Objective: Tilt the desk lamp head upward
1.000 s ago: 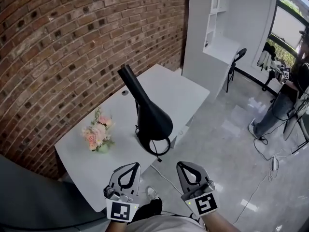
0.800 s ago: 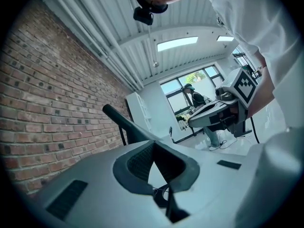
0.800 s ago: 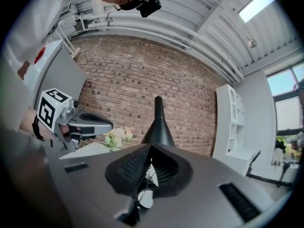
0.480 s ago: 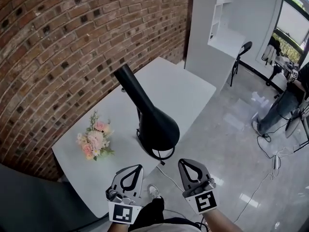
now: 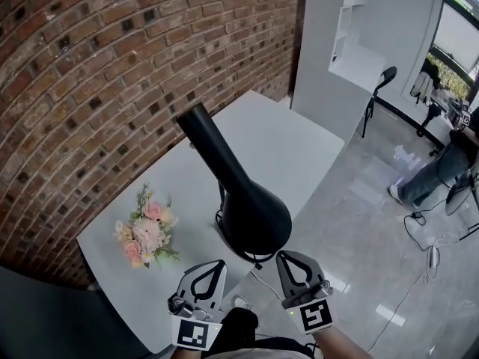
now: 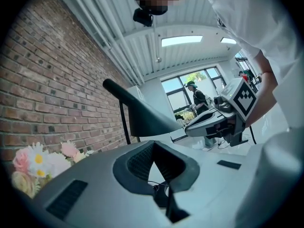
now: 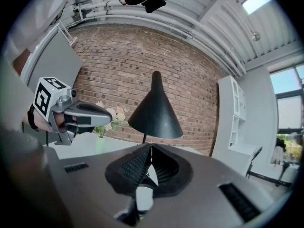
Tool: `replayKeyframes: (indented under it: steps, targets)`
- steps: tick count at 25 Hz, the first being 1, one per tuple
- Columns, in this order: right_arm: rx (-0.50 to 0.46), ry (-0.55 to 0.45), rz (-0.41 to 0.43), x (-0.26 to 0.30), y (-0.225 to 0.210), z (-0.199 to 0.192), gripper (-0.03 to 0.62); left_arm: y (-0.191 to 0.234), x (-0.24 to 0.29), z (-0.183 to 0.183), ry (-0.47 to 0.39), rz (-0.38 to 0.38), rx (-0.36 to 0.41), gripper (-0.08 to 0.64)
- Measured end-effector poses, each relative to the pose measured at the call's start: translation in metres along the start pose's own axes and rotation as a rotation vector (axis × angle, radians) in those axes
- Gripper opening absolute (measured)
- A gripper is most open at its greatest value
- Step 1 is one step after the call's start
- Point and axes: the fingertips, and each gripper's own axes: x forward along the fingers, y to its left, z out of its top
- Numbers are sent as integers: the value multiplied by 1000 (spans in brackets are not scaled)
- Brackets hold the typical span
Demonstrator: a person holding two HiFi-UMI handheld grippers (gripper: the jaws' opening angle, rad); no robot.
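A black desk lamp stands on the white table [image 5: 292, 148]; its cone-shaped head [image 5: 243, 197] slopes down toward me, wide mouth nearest. Both grippers hover at the table's near edge, just short of that mouth and not touching it. My left gripper [image 5: 218, 264] is shut with nothing in it, and so is my right gripper [image 5: 284, 256]. In the left gripper view the lamp head [image 6: 140, 115] rises beyond the shut jaws [image 6: 153, 144], with the right gripper [image 6: 216, 120] beside it. The right gripper view has the cone [image 7: 156, 110] straight ahead above the shut jaws [image 7: 151, 147].
A small pot of pink and white flowers [image 5: 146, 234] sits on the table left of the lamp. A brick wall [image 5: 112, 73] backs the table. A white shelf unit [image 5: 352, 43], a black chair [image 5: 380, 84] and a person [image 5: 441, 170] are at the right; cables [image 5: 430, 256] lie on the floor.
The lamp has grown larger and nearer in the head view. Both shut grippers have closed in on the lamp head's wide mouth.
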Motion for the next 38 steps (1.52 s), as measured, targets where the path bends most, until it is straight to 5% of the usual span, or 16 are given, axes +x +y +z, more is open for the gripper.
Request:
replayKeyframes:
  steps: [18,38]
  targets:
    - [28,-5,5,62,-18,-8,18,35,42,-15,6,-31,-10,8]
    - [137,-41,-39,32,-23,33,18,34,14,11,1,-10,5,8]
